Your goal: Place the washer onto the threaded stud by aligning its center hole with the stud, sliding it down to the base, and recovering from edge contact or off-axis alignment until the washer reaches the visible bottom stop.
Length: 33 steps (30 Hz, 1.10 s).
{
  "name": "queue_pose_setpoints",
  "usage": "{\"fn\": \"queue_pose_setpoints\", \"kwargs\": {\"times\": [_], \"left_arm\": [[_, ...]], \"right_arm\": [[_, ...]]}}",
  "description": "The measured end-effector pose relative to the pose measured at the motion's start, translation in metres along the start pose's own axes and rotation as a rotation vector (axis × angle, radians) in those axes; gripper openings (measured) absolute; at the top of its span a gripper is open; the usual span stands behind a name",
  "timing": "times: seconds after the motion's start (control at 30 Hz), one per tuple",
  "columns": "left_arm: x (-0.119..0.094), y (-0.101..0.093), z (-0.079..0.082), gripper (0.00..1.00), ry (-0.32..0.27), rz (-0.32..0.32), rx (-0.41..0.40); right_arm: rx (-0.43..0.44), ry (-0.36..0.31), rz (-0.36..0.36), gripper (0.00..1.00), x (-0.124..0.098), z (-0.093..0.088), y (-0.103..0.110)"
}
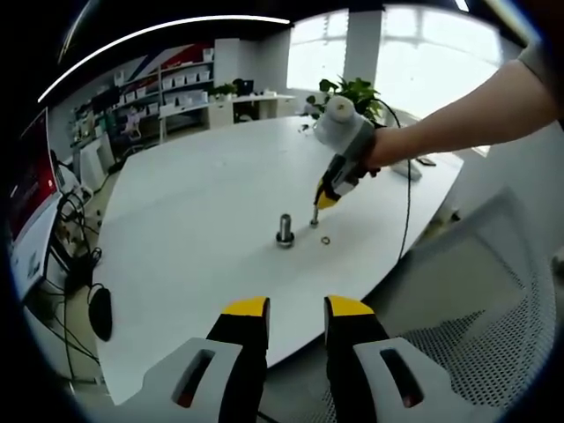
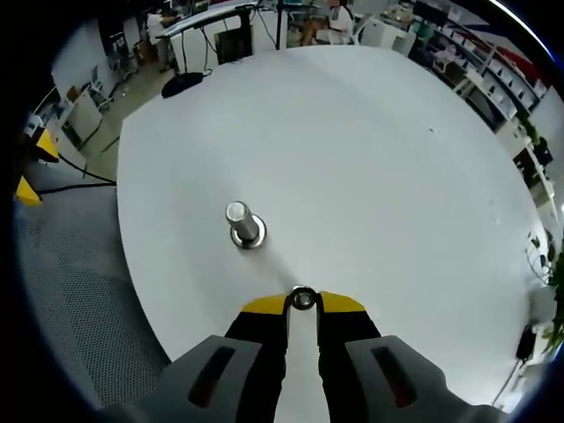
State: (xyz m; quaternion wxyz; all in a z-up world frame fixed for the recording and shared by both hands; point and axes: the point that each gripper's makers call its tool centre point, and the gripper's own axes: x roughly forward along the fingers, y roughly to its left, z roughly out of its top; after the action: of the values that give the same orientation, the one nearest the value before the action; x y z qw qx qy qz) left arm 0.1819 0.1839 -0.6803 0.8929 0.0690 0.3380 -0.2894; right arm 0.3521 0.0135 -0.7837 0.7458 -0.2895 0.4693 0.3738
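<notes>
washer [image 2: 303, 299] pinched between right gripper [image 2: 302, 303] tips, just beside upright stud [image 2: 244, 226] on white table [image 2: 370, 159]; left gripper [image 1: 295, 309] narrowly parted, holding nothing, well apart from stud.

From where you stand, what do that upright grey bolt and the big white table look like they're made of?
The upright grey threaded stud looks like bare metal: silvery, with a bright glint on its flat top. The white table seems a smooth matte laminate or painted board, though its core cannot be told. The small ring-shaped washer pinched in the right gripper also looks metallic.
</notes>
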Motion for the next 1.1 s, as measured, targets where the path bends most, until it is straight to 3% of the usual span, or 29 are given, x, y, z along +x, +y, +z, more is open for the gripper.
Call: {"fn": "queue_pose_setpoints", "kwargs": {"times": [0.67, 1.1], "left_arm": [[0.001, 0.002, -0.003, 0.22, 0.015, 0.011, -0.004], [0.001, 0.004, -0.003, 0.22, 0.016, 0.020, -0.010]], "right_arm": [[0.001, 0.084, 0.025, 0.14, 0.033, -0.012, 0.003], [0.022, 0.099, 0.029, 0.14, 0.040, -0.018, 0.004]]}}
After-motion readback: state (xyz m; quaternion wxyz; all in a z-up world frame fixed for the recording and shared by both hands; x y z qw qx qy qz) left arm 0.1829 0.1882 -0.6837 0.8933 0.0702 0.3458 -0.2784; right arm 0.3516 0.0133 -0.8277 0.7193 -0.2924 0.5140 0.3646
